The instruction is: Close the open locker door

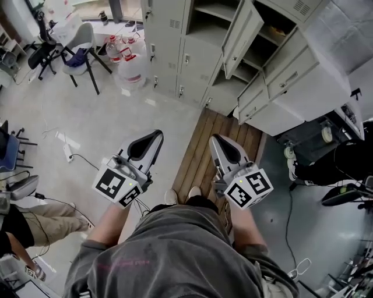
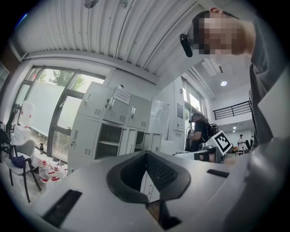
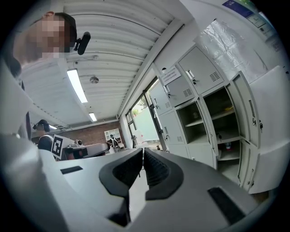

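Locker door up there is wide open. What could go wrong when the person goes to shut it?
1. Another door also hangs open near the open locker door; swinging one could bump the other.
2. The left claw and right claw are shut and empty, so a push might slip off the smooth panel.
3. A power strip and its cable lie on the floor; a sidestep that way could trip on them.

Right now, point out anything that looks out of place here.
The locker door stands swung wide, shelves exposed, while neighbouring doors on the left are shut. A power strip trails cable across the floor.
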`<state>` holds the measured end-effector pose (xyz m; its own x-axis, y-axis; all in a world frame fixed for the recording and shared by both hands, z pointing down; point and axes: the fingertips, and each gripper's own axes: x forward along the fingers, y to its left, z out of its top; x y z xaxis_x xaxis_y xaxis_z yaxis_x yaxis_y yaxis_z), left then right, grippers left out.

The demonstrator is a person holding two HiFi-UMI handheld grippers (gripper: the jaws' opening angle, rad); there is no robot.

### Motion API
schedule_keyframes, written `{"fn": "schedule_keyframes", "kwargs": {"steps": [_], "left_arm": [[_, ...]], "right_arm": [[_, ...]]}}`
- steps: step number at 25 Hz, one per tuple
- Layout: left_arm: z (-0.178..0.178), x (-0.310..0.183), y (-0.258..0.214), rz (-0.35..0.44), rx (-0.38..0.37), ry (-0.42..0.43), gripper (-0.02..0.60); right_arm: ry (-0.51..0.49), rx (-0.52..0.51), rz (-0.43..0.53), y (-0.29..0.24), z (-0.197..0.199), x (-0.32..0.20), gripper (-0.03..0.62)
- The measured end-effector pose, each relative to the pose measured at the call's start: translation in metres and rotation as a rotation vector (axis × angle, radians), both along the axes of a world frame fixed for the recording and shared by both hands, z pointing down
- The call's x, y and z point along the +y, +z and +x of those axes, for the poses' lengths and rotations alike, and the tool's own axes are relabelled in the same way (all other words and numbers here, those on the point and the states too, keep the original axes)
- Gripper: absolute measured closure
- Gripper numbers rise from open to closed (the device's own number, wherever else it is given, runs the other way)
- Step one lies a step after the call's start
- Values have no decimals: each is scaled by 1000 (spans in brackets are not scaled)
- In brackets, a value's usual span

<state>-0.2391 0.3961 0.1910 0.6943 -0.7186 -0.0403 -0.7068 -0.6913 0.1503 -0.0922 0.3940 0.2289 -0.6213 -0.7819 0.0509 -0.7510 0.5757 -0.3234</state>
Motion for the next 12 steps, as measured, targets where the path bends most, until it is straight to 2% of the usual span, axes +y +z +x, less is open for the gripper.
{"fn": "schedule_keyframes", "kwargs": {"steps": [5, 12], "left_arm": [[2, -17, 0, 2, 2, 24, 566], [21, -47, 1, 0, -1, 36, 566]], "right_arm": [[18, 0, -1, 0, 1, -15, 569], [33, -5, 1, 3, 22, -41, 569]]}}
